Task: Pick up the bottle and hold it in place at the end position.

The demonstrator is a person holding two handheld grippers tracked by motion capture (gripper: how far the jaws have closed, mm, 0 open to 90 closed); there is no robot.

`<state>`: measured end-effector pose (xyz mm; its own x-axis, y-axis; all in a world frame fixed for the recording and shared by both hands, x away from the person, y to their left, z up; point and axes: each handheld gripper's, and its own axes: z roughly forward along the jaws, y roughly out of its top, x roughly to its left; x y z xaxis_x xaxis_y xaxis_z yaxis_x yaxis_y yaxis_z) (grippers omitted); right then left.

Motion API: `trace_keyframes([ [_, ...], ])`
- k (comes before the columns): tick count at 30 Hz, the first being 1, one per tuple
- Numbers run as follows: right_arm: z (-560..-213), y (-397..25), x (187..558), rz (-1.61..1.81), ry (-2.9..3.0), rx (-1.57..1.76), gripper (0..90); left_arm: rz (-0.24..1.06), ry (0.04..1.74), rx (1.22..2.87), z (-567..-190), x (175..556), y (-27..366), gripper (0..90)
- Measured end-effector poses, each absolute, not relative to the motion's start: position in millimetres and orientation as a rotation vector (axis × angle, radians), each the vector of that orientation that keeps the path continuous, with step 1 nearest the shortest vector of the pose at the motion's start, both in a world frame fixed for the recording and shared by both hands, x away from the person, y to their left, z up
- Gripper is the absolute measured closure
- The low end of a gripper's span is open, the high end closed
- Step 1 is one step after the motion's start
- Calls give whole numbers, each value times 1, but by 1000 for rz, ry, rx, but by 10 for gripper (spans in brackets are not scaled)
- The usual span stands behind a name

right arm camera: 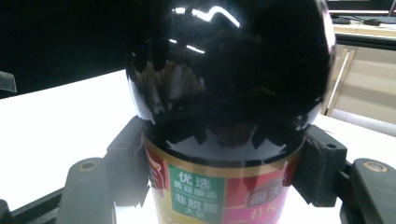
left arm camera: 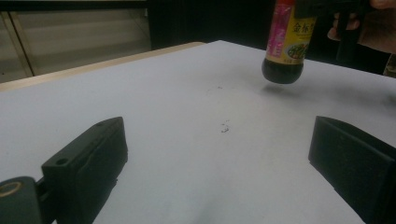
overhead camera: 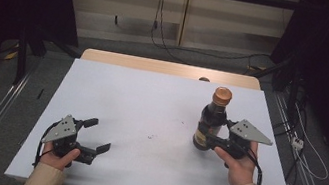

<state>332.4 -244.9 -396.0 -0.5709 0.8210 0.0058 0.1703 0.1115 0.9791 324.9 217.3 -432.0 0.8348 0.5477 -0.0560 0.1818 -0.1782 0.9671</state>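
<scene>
Dark glass bottle [overhead camera: 211,123] stands near the desk's [overhead camera: 138,113] right edge, my right hand-held gripper [overhead camera: 215,140] clamped on its labelled body to steady it; my left hand-held gripper [overhead camera: 94,136] rests agape near the front-left corner, probably waiting.

The high view looks from above the near side of the table [overhead camera: 159,112], forward and down, and it takes in the whole white top and the floor behind. The left gripper view sits low, just over the table surface, and faces across it toward the right, where the bottle [left arm camera: 287,42] stands far off. The right gripper view is very near the same bottle [right arm camera: 229,93]. All three views share this bottle [overhead camera: 212,121] and the white top around it.
</scene>
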Motion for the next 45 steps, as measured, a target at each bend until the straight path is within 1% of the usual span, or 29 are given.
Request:
trace_keyframes([
  [15,-397,-218,350,1504,1859,934,311,350,561,1738,-432,326,220,43],
  [45,-402,-186,380,1502,1904,908,311,347,568,1733,-432,324,223,43],
])
